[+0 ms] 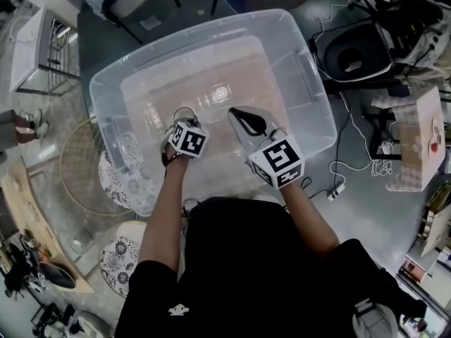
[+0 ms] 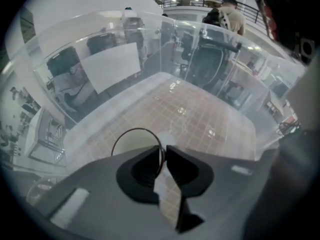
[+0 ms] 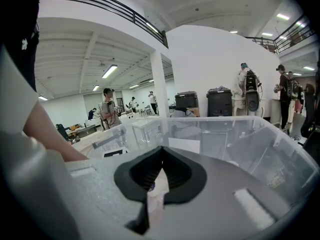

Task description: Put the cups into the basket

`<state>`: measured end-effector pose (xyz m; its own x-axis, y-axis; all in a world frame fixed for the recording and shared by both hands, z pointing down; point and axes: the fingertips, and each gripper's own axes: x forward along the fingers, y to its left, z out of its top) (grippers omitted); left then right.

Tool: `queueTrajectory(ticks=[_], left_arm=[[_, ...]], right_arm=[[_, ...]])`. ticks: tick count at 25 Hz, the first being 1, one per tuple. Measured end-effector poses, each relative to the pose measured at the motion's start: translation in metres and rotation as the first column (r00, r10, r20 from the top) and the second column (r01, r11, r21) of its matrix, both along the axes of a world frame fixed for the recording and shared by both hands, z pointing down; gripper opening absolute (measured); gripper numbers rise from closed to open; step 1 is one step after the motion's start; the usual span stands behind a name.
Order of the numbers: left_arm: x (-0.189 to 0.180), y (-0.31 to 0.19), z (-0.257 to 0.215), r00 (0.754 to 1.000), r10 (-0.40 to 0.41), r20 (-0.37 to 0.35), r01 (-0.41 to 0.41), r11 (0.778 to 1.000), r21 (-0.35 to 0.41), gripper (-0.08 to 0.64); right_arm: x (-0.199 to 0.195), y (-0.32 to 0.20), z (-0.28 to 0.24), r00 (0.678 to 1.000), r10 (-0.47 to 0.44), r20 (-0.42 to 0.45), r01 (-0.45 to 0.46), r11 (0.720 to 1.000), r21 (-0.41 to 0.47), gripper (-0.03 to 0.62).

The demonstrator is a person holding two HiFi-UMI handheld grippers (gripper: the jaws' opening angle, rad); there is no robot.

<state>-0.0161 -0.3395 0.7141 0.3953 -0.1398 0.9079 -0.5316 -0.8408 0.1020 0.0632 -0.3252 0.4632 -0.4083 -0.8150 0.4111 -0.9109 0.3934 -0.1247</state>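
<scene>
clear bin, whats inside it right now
One cup, pinched at its rim by the left gripper, low inside the bin. No other cup shows on the floor, but the person's arms cover the near part of it.

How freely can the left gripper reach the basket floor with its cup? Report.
Likely yes: the left gripper, jaws shut on the cup rim, points down into the open-topped clear basket. Its floor beneath looks bare, and the right gripper sits off to the side.

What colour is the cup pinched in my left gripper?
The cup looks clear, with a thin dark rim. It shows best in the left gripper view.
</scene>
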Motion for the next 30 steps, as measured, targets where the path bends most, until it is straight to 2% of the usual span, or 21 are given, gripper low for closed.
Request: queueTrajectory(ticks=[11,16,19,22,27,30], left_arm=[[0.005,0.004,0.016,0.999,0.049,0.006,-0.049,0.999,0.014,0.051],[0.006,0.007,0.019,0.996,0.081,0.029,-0.082,0.996,0.044,0.057],[0.009,0.008,0.015,0.996,0.093,0.016,-0.093,0.995,0.040,0.102],[0.012,0.009,0.009,0.993,0.116,0.022,-0.117,0.991,0.058,0.110],[0.015,0.008,-0.009,0.991,0.133,0.000,-0.132,0.988,0.083,0.087],[0.014,0.005,-0.024,0.988,0.153,-0.003,-0.151,0.981,0.122,0.061]], right_arm=[[0.005,0.000,0.002,1.000,0.010,-0.012,-0.010,1.000,-0.009,0.002],[0.004,0.002,0.002,1.000,0.010,-0.020,-0.010,1.000,-0.009,0.002],[0.004,0.003,0.000,1.000,0.012,-0.019,-0.012,1.000,-0.005,0.002],[0.005,0.006,-0.002,1.000,0.011,-0.019,-0.011,1.000,-0.001,0.002],[0.005,0.007,-0.007,1.000,0.010,-0.016,-0.010,1.000,0.012,0.002],[0.002,0.008,-0.011,1.000,0.002,-0.015,-0.001,1.000,0.024,0.002]])
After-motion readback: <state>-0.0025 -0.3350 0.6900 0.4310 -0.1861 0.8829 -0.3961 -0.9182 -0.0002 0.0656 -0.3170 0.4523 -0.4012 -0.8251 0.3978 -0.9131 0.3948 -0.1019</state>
